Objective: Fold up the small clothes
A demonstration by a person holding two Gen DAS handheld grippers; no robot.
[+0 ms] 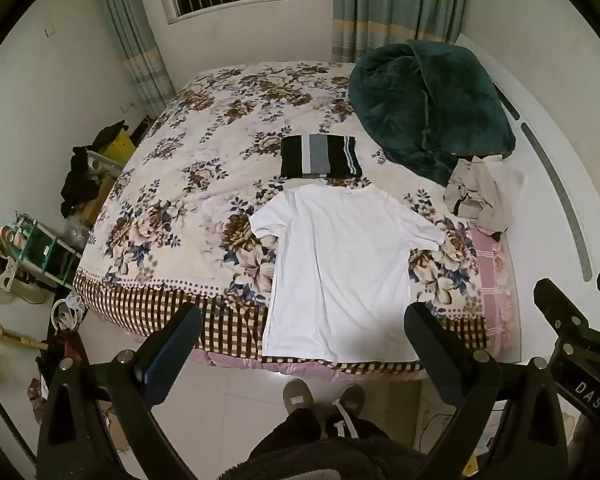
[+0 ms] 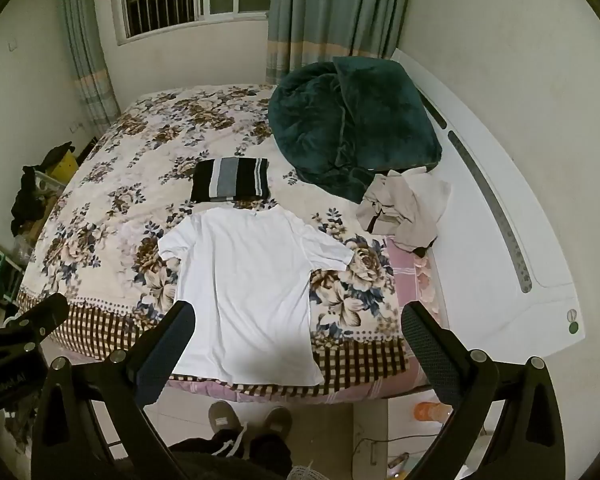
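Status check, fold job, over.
Left claw and right claw open, empty. White T-shirt spread flat, unfolded. Striped garment folded beyond it. Nothing blocking.

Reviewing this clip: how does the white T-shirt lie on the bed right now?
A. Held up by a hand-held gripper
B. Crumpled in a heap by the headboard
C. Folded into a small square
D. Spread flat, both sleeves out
D: the white T-shirt lies spread flat on the floral bedspread with both sleeves out, just in front of the folded striped garment, and both hand-held grippers are open, holding nothing.
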